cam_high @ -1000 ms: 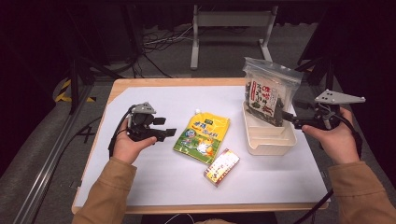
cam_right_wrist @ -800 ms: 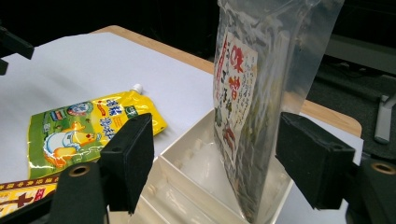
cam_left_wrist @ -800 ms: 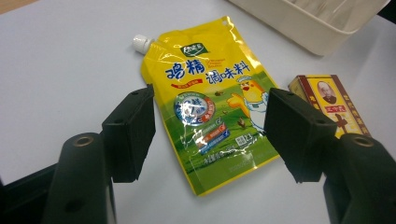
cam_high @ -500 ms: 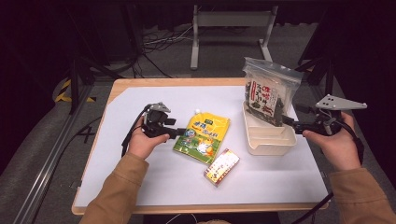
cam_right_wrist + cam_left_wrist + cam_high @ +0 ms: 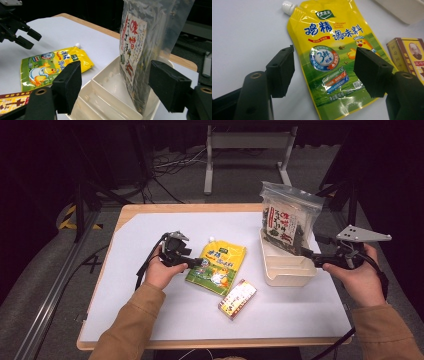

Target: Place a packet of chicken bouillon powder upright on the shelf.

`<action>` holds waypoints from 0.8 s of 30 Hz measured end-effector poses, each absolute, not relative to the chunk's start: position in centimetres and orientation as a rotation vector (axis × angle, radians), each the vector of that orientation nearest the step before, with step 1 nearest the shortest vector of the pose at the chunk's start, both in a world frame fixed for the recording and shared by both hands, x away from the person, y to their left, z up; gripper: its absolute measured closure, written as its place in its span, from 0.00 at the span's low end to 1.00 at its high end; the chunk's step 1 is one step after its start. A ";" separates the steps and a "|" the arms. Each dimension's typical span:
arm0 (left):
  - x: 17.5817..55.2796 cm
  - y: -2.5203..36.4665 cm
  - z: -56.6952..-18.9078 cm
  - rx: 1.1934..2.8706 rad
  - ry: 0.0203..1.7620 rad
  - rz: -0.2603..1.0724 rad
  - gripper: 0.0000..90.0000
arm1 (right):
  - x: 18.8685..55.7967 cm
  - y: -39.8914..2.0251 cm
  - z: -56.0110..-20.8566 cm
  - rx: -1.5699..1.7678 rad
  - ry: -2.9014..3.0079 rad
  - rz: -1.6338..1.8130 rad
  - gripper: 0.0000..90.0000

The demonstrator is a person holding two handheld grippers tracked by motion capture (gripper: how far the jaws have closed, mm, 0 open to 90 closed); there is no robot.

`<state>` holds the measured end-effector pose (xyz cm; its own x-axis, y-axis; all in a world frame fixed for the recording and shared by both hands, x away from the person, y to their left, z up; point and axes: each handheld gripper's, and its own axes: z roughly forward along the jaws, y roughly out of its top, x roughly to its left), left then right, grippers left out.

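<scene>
Tan sleeves point(image 5: 131, 320), black jaws, trailing black cables point(image 5: 145, 265)

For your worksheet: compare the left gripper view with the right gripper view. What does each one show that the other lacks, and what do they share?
Left gripper view: the portrait on the small box and the pouch's round blue seal, framed by the left gripper with its jaws open above the pouch.

Right gripper view: the clear seaweed bag standing upright in the white divided tray, with the right gripper open beside the bag's foot, pads off it.

Both: the yellow spouted pouch lying flat on the white table, and part of the box.
</scene>
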<state>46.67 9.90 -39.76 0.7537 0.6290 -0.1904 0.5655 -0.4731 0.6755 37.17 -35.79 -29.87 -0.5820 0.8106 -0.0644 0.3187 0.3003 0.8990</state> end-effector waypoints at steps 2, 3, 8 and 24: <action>46.8 9.6 -40.1 2.208 0.901 0.105 0.37 | 37.3 -35.6 -29.9 0.995 2.056 1.246 0.30; 46.9 9.4 -40.3 2.218 0.909 0.101 0.37 | 37.3 -35.6 -29.9 0.995 2.056 1.246 0.30; 47.3 8.7 -41.3 2.246 0.951 0.075 0.34 | 37.3 -35.2 -30.0 0.969 2.065 1.250 0.30; 48.2 7.3 -43.3 2.241 1.029 -0.067 0.25 | 37.4 -34.9 -30.4 0.963 2.079 1.243 0.30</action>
<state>48.17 7.34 -43.32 0.6889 0.6578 -0.3046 0.6917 -0.4709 0.5476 37.39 -34.93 -30.39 -0.6062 0.7914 -0.0786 0.3052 0.3227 0.8959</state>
